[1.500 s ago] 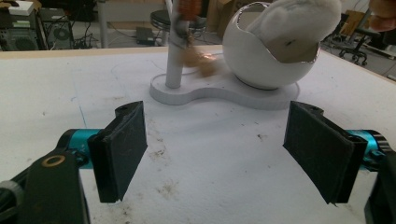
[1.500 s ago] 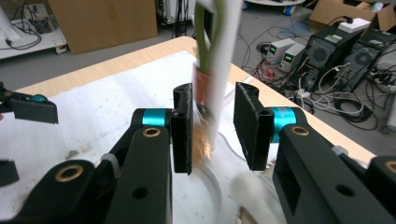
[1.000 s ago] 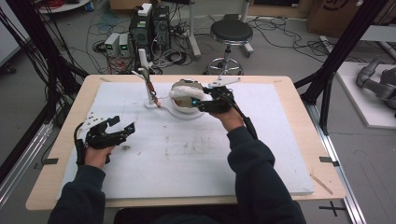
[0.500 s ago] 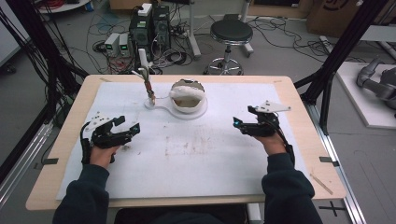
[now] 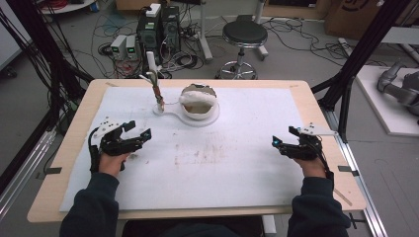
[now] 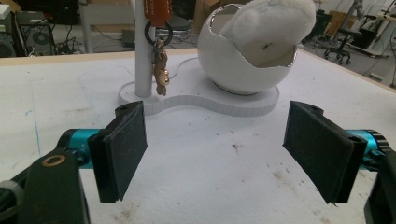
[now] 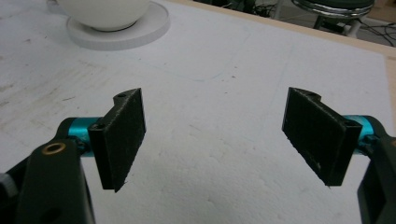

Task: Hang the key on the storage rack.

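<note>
We rest both hands on the white mat [image 5: 237,173], well apart from each other. Our left gripper [image 5: 141,132] sits at the near left with its jaws spread wide and nothing between them; our right gripper [image 5: 281,141] sits at the far right edge of the mat, released just as wide and empty too.

What we are working on stands at the back of the mat: a white egg-shaped bowl [image 6: 243,60] on a flat white base [image 6: 224,103], with a fluffy white ball [image 6: 273,21] lying on its broken rim, half in and half hanging over. Just beside the bowl, on the same base, rises a white post [image 6: 142,56] with a keyring and a small brown charm [image 6: 160,72] hanging from it.

The soft ball seems to us not fully seated, so the step in hand is likely to settle it or to lift it out. To do it well, we should bring one gripper in from above, keep the jaws wide until they flank the ball, and pinch softly at its middle. The bowl looks light and may tip or slide, so we should steer clear of its rim and of the post.
</note>
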`<action>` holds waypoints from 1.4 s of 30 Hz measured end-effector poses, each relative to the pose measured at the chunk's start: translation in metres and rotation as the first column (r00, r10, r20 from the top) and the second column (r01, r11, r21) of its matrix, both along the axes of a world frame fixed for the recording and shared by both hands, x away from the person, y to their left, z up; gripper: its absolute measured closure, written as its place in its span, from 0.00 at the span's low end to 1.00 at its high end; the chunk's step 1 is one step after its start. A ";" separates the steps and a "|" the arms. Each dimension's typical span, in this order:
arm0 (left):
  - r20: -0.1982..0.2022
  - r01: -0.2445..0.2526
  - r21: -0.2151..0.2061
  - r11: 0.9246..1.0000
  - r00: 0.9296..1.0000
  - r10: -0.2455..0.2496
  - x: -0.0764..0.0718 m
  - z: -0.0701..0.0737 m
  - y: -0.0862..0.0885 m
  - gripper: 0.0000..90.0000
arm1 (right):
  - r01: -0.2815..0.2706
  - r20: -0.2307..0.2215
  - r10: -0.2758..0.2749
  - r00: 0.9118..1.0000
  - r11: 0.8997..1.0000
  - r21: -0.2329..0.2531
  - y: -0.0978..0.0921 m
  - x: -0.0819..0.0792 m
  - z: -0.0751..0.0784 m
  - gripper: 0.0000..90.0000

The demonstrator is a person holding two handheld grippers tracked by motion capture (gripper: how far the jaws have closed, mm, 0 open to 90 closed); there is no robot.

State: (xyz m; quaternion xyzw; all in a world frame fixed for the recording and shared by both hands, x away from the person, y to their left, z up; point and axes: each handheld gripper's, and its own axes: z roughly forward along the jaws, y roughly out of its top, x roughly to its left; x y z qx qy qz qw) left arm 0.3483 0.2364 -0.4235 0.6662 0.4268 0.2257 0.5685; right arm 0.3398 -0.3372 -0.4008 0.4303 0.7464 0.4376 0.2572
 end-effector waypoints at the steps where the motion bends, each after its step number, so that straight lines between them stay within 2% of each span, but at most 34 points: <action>1: 0.000 0.000 -0.002 1.000 1.000 0.000 0.000 0.000 0.000 0.23 | 0.008 0.006 -0.008 1.000 1.000 0.002 -0.002 -0.001 0.001 0.24; 6: 0.004 0.002 -0.002 1.000 1.000 -0.002 -0.001 0.001 0.001 0.23 | 0.041 -0.001 -0.041 0.999 0.999 0.005 -0.009 -0.002 -0.001 0.24; 14: 0.004 0.017 0.010 1.000 1.000 -0.017 -0.003 0.002 -0.001 0.23 | 0.051 -0.005 -0.051 0.999 0.999 0.009 -0.011 -0.002 -0.001 0.24; 42: 0.000 0.026 0.012 1.000 1.000 -0.026 -0.003 0.001 -0.003 0.23 | 0.032 -0.013 -0.032 0.999 0.999 0.002 -0.006 0.003 -0.006 0.24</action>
